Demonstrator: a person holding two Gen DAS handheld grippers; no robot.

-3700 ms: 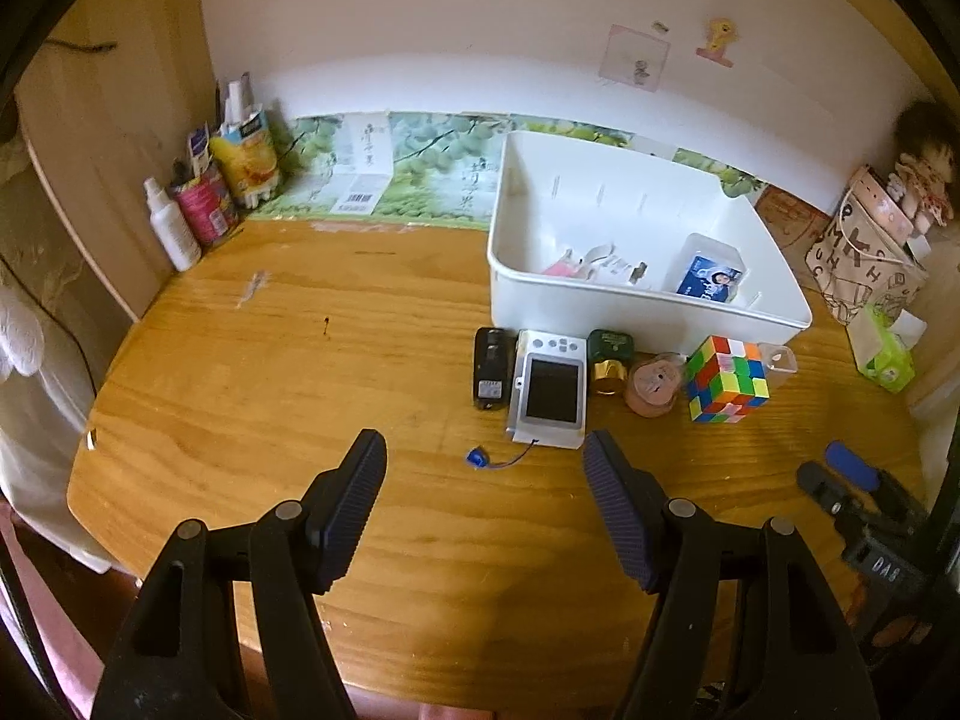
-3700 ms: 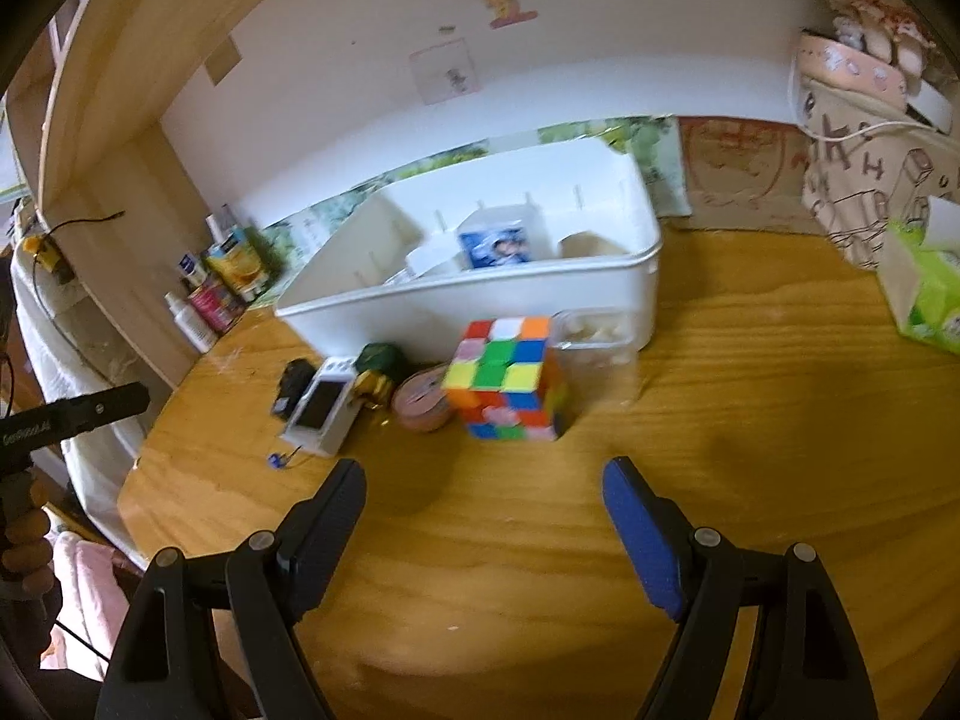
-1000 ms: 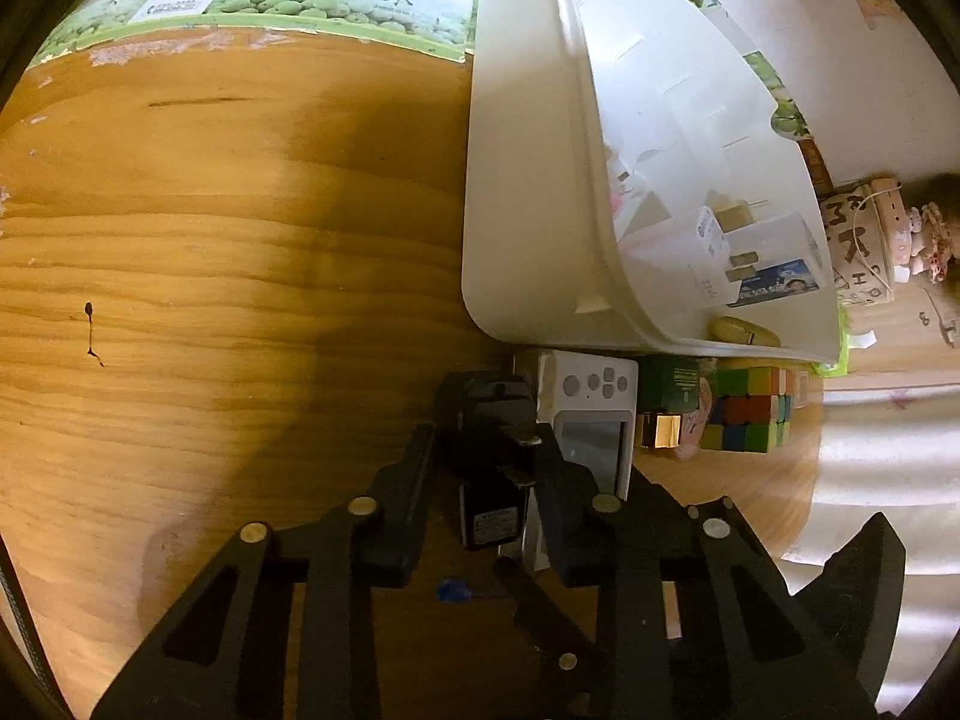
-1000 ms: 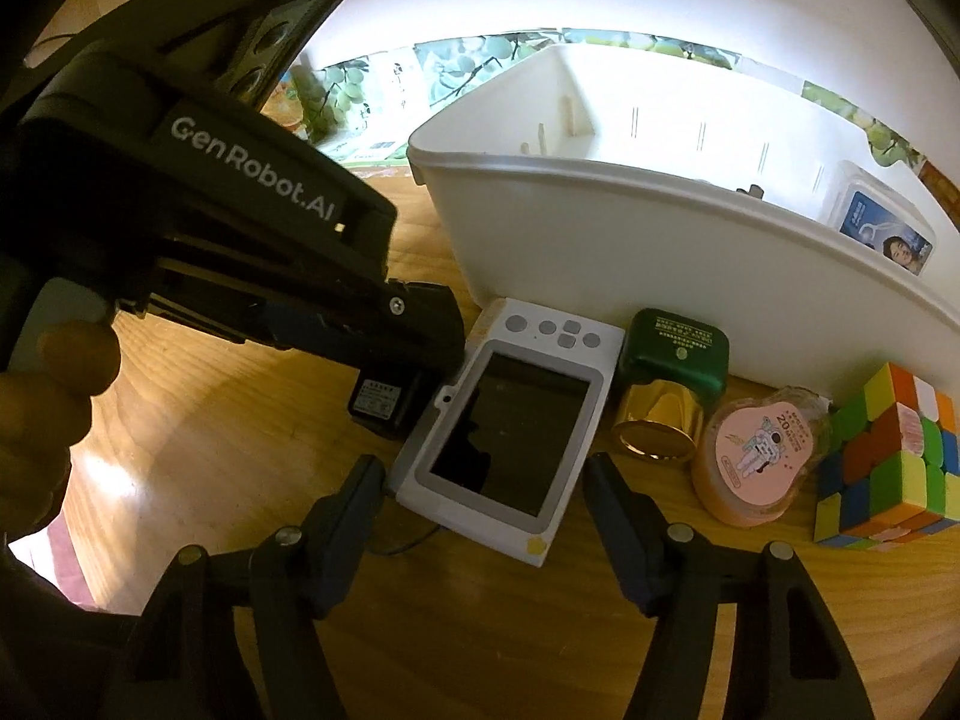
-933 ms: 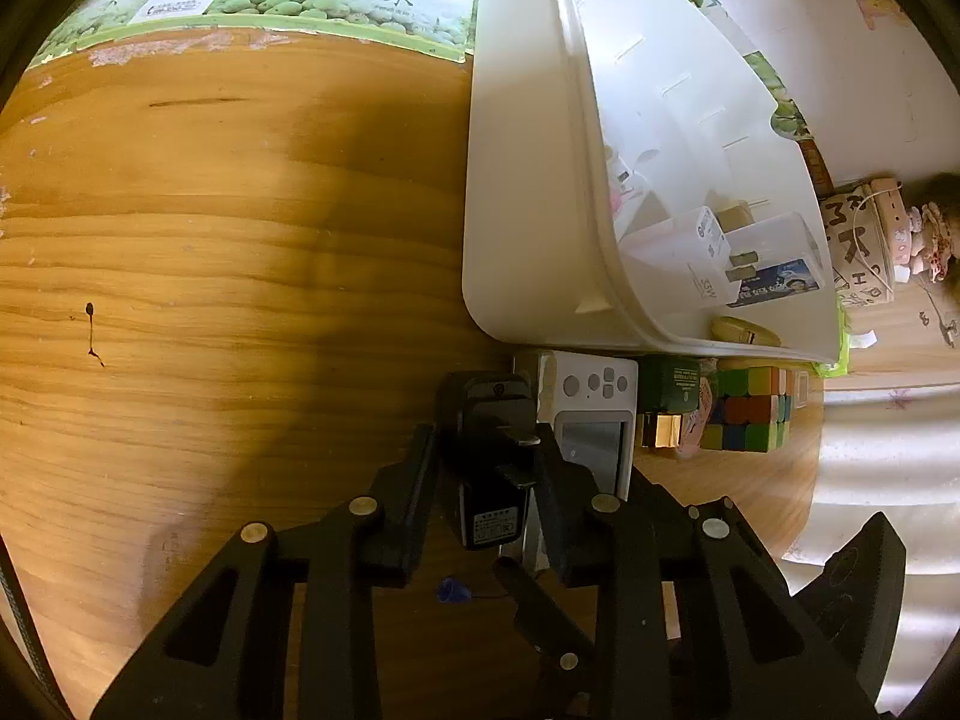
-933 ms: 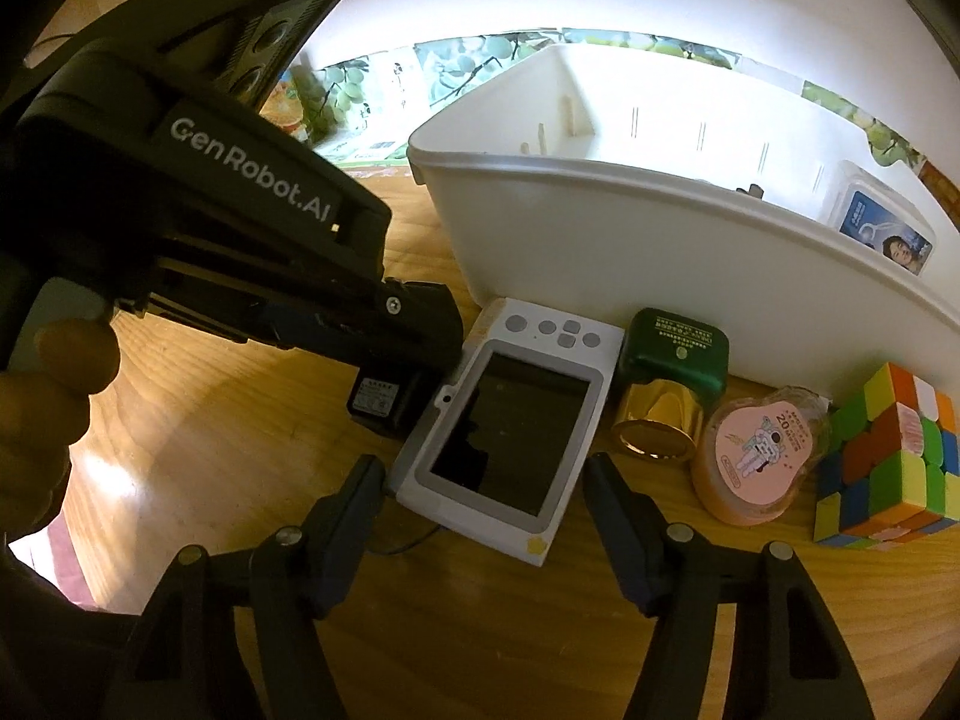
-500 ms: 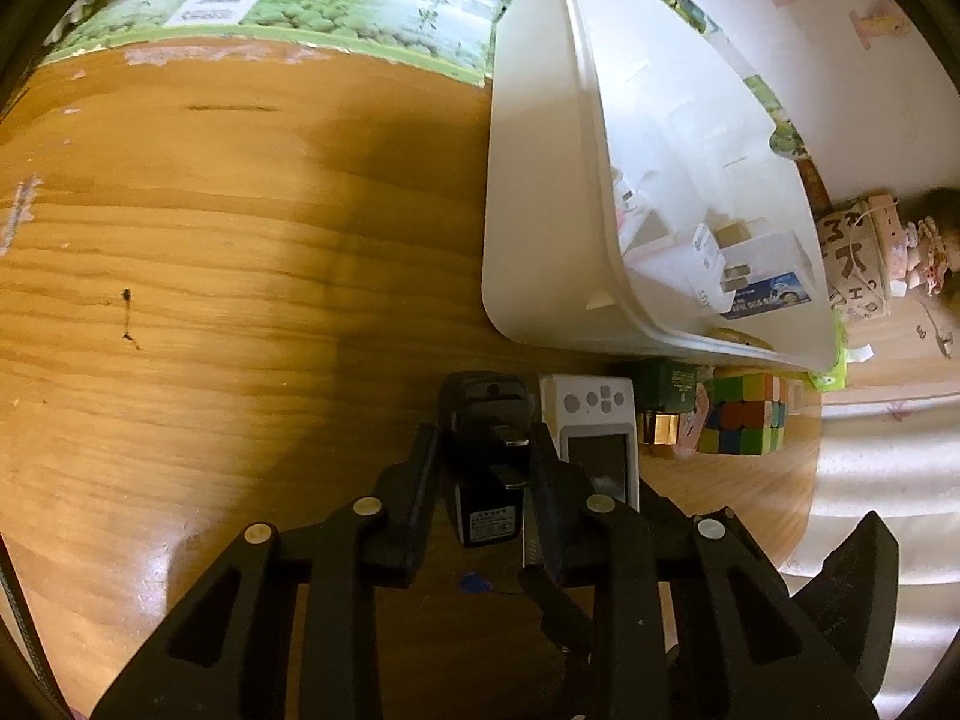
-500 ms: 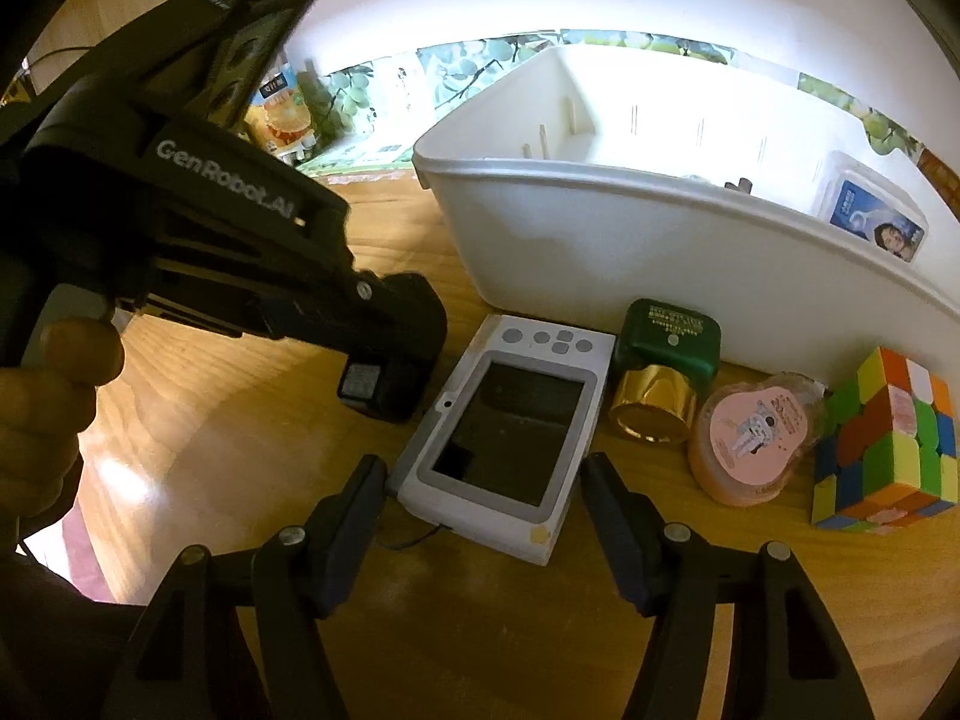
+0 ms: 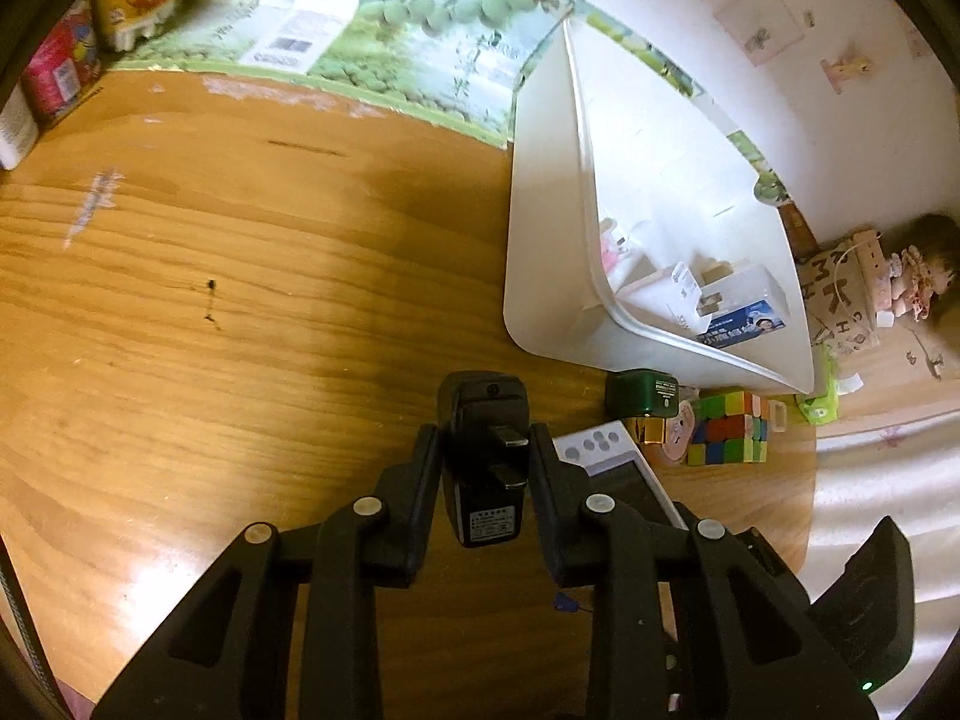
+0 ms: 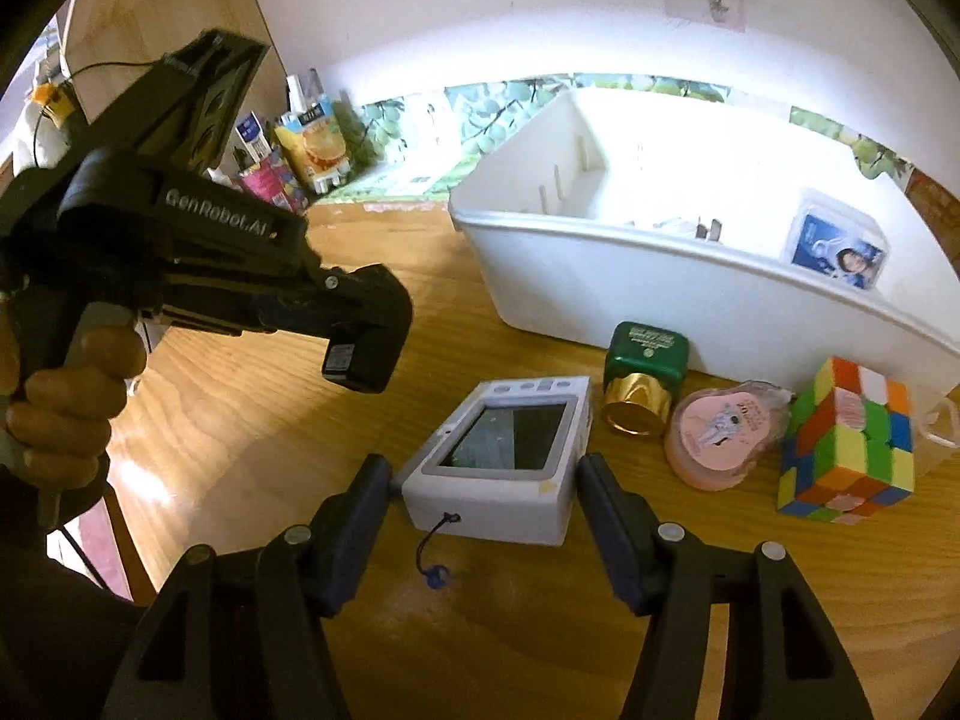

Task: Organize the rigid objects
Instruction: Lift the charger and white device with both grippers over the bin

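The wooden bench (image 9: pixel 180 300) carries everything here. The white bin (image 10: pixel 660 294) stands toward its back, by the wall, with a small box bearing a blue label (image 10: pixel 837 249) and a few pale items inside; what those items are cannot be told.

The left gripper (image 9: pixel 483 468) has its jaws pinched on a black plug adapter (image 9: pixel 485 480), which hangs clear of the bench with its two metal prongs facing the camera. In the right wrist view a hand (image 10: pixel 66 414) grips the handle of that left gripper, and the adapter shows as a dark block at its tip, up off the wood.

The right gripper (image 10: pixel 486 480) has the white handheld device (image 10: pixel 504 456) between its jaws, which have just been closing; both pads now sit against the device's sides. The near end of the device is tilted up, and a thin cord with a blue tip (image 10: pixel 435 573) dangles from it down to the bench.

To the right of the device, in a row just in front of the bin's wall, are a multicoloured puzzle cube (image 10: pixel 846 444), a pink round tape dispenser (image 10: pixel 720 438) lying beside it, and a green bottle with a gold cap (image 10: pixel 642 372) on its side with the cap toward the camera.

At the far left corner of the bench stand some bottles and packets (image 10: pixel 300 156).
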